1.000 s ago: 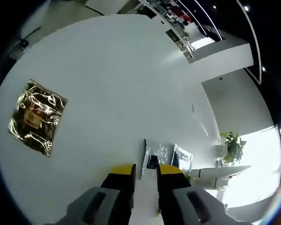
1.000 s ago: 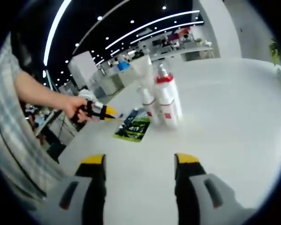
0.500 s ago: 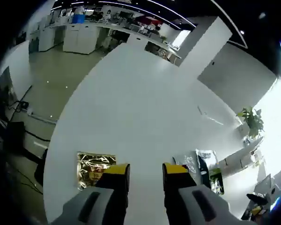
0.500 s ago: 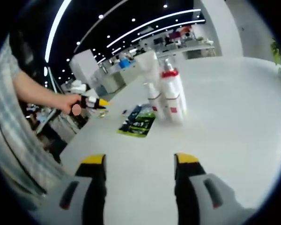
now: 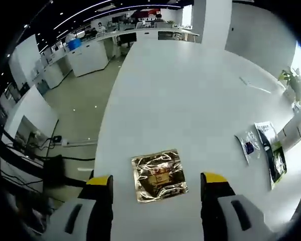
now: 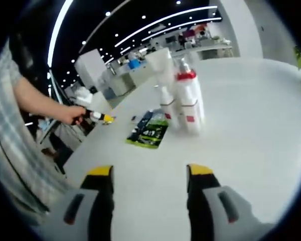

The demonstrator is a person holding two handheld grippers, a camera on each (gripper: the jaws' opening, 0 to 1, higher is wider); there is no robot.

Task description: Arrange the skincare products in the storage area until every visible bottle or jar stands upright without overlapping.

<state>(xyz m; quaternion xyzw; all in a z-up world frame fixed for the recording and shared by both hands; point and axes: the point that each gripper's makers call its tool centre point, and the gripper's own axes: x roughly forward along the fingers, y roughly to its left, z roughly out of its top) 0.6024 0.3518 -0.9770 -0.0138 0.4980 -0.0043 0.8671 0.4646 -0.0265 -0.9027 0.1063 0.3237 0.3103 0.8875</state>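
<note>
The left gripper (image 5: pixel 158 182), fingers spread and holding nothing, hangs over a gold foil sachet (image 5: pixel 158 174) lying flat on the white bench (image 5: pixel 190 90). The right gripper (image 6: pixel 149 171) is likewise spread; white bottles (image 6: pixel 188 103) with red bands stand upright beside flat green sachets (image 6: pixel 149 131).

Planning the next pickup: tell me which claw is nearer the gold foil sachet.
Left. The left claw is open right over the gold foil sachet; the right claw faces the bottles, apart from it.
</note>
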